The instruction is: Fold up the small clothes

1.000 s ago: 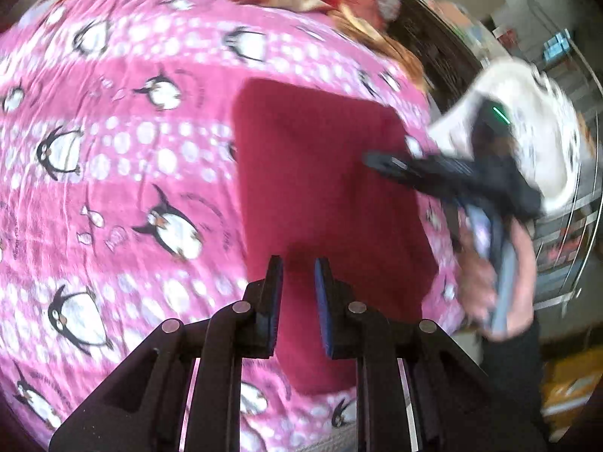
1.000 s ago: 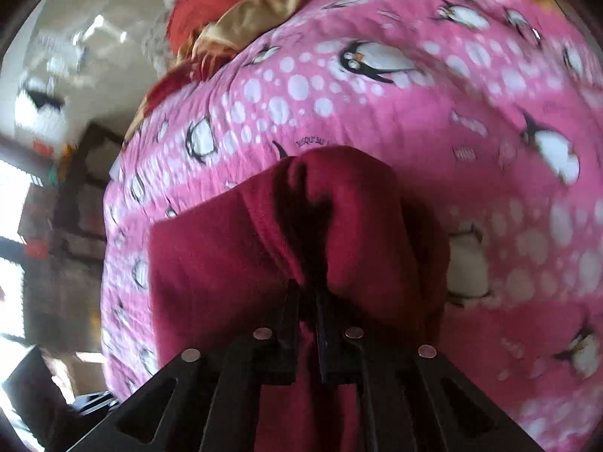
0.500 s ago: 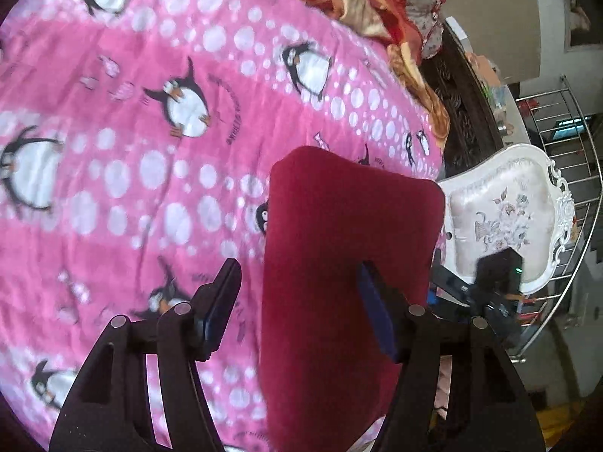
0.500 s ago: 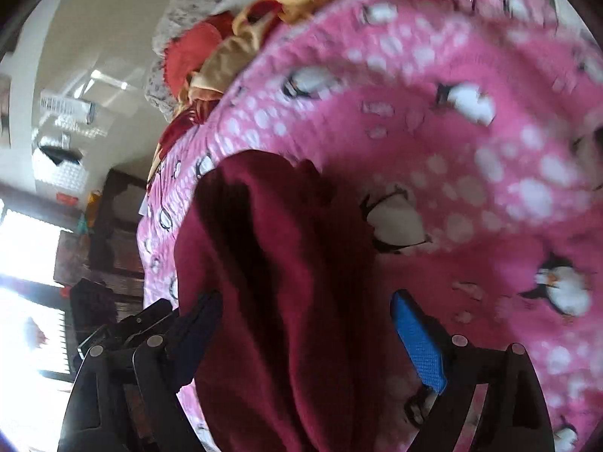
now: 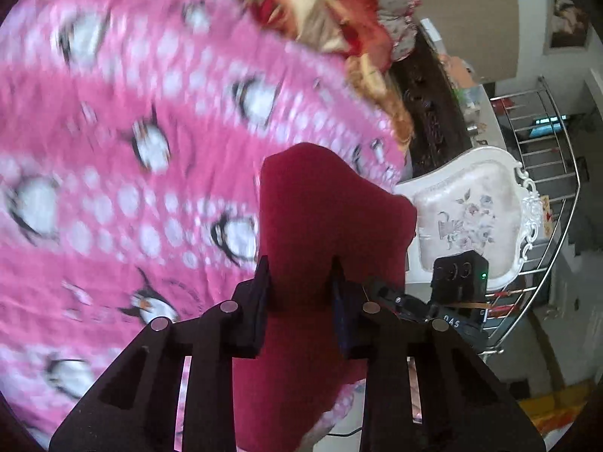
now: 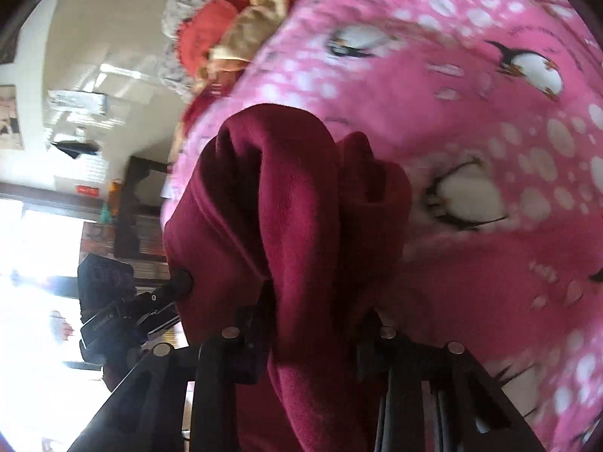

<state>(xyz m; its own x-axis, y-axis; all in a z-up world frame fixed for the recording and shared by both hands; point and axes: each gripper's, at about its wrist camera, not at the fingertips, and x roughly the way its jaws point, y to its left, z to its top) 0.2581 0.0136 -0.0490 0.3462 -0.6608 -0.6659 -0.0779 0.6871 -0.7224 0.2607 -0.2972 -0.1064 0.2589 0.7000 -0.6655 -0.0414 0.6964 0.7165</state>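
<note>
A dark red folded garment (image 5: 331,207) hangs bunched above the pink penguin bedspread (image 5: 113,150). My left gripper (image 5: 301,293) has its jaws closing on the garment's near end, and the cloth fills the gap between the pads. In the right wrist view the same garment (image 6: 271,188) rises in thick folds from my right gripper (image 6: 309,312), whose jaws are also closing with cloth packed between them. Each gripper shows in the other's view: the right one (image 5: 458,278) beside the cloth, the left one (image 6: 105,282) at its left edge.
A heap of red, gold and flowered clothes (image 5: 331,19) lies at the far end of the bed. A white upholstered chair (image 5: 471,218) stands by the bed's right side, with a metal railing (image 5: 546,150) and dark wooden furniture (image 5: 429,113) beyond. The bedspread (image 6: 490,132) stretches right.
Both grippers opened wide around the flat garment, then narrowed onto it. The garment has risen off the bedspread and bunched up between them.
</note>
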